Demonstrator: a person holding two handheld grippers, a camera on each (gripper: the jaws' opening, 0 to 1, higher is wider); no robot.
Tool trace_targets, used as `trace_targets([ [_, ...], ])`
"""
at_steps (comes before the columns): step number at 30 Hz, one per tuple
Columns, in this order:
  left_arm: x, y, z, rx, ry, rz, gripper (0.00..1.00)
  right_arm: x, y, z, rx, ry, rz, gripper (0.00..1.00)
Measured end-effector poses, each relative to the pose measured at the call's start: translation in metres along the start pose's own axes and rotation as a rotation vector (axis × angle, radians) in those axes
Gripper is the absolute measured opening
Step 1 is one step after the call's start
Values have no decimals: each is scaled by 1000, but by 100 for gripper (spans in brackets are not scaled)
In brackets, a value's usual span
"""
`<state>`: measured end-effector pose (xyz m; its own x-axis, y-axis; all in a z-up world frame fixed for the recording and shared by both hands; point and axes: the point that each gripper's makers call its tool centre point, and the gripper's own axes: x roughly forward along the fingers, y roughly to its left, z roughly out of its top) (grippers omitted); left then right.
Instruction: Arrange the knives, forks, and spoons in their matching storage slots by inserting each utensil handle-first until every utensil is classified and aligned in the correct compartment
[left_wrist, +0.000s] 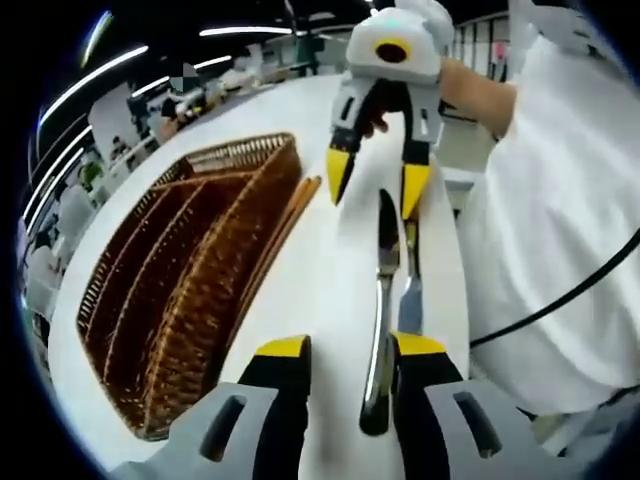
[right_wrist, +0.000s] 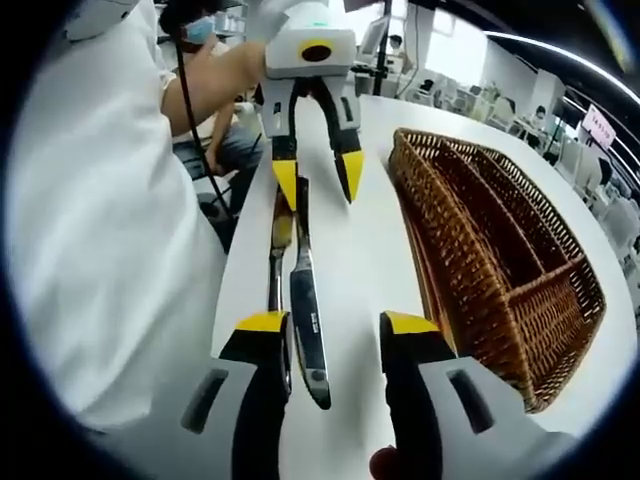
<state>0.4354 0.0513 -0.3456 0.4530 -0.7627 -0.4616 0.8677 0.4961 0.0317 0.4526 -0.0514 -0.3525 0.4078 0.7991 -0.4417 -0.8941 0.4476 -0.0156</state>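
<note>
A table knife (left_wrist: 380, 330) lies on the white table (left_wrist: 310, 280), its shiny handle between my left gripper's (left_wrist: 350, 347) open jaws, close to the right-hand one. A second metal utensil (left_wrist: 411, 290), type unclear, lies beside it. My right gripper (left_wrist: 377, 180) faces me from the far end, open over the blade tip. In the right gripper view the knife blade (right_wrist: 308, 325) lies between my right gripper's (right_wrist: 336, 324) open jaws, near the left-hand one. The left gripper (right_wrist: 318, 175) hangs open over the handle end. The other utensil (right_wrist: 275, 265) lies alongside.
A brown wicker basket (left_wrist: 240, 150) with long compartments stands beside the utensils, seen at the right in the right gripper view (right_wrist: 425, 200). Thin wooden sticks (left_wrist: 290, 225) lie along its side. A person's white sleeve (right_wrist: 90, 240) borders the table edge. People sit beyond.
</note>
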Motion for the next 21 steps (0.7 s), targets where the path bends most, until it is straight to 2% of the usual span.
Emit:
trace_targets([
  [8, -2, -5, -6, 24, 46, -28, 29, 2, 13, -4, -29, 27, 58, 35],
  [13, -5, -11, -10, 62, 101, -68, 28, 5, 35, -10, -82, 80, 152, 33],
  [17, -5, -13, -12, 71, 116, -80, 28, 6, 39, -10, -96, 90, 169, 32],
  [21, -6, -17, -19, 94, 158, -101, 28, 5, 49, -15, -143, 129, 202, 30],
])
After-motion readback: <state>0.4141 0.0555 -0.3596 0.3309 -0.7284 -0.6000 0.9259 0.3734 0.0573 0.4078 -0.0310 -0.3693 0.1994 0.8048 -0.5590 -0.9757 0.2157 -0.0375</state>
